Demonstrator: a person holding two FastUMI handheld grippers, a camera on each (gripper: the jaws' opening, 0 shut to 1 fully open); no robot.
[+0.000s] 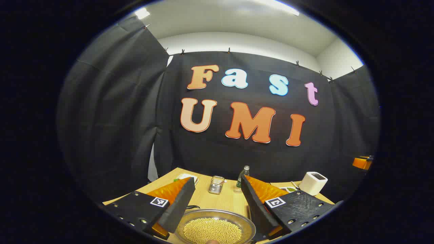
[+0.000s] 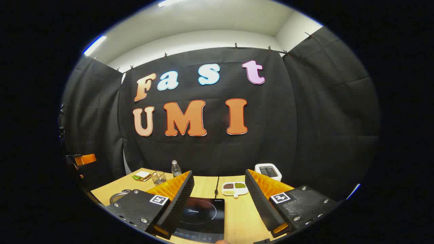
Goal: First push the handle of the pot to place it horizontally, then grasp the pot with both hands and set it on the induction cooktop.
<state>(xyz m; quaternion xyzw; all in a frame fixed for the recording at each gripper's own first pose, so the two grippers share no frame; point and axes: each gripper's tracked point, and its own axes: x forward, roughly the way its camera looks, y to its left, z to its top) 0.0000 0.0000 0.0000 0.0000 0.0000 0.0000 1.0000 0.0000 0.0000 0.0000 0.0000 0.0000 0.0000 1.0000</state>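
Your left gripper (image 1: 217, 200) has its fingers spread wide, nothing between them but air, and it hangs above the pot (image 1: 215, 226). In the left gripper view the pot sits low between the two fingers, a round metal pan filled with small yellow beans; its near rim runs off the bottom edge, and its handle I cannot make out for certain, perhaps the dark bit just left of the rim. Beyond the pot the wooden table (image 1: 228, 200) runs bare up to a wire basket (image 1: 216, 184) and a small bottle (image 1: 242, 176) near the far edge, with a white box (image 1: 313, 183) off to the right.

Your right gripper (image 2: 219, 198) is likewise wide apart and holding nothing. In the right gripper view the induction cooktop (image 2: 202, 219) lies flat between its fingers, closer to the left finger, its top bare, its front edge close to the table's near edge. Just beyond its far right corner sits a white divided dish (image 2: 235, 189) of beans, apart from the cooktop. Bare wood lies to the cooktop's right.
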